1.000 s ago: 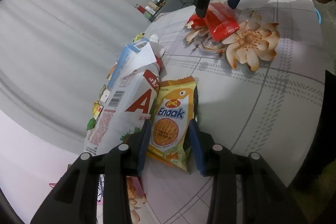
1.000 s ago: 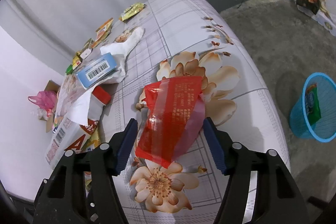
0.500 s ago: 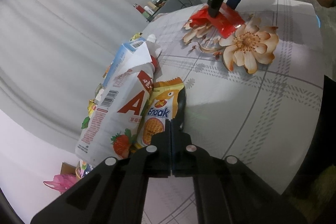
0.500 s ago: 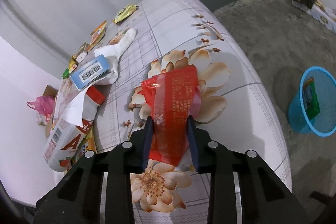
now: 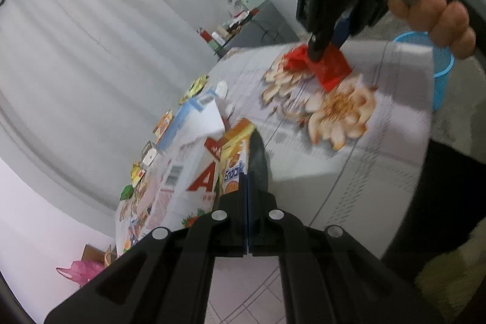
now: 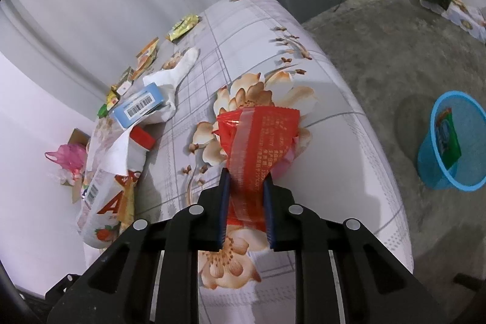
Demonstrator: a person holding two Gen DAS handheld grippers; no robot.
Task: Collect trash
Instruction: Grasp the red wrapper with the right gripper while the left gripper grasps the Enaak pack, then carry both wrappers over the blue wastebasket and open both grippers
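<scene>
Red wrapper [image 6: 258,141] pinched in the right hand-held gripper [image 6: 245,213], over the floral surface [image 6: 349,141]. Left hand-held gripper [image 5: 246,190] clenched on the orange Enaak snack pack [image 5: 235,163], beside the white "A" carton [image 5: 182,178]. Blue bin [image 6: 437,169] on the floor, well apart.

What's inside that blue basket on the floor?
The blue basket holds one green-and-blue packet leaning against its inner wall. Part of its bottom is hidden by the near rim, so more may lie there.
</scene>
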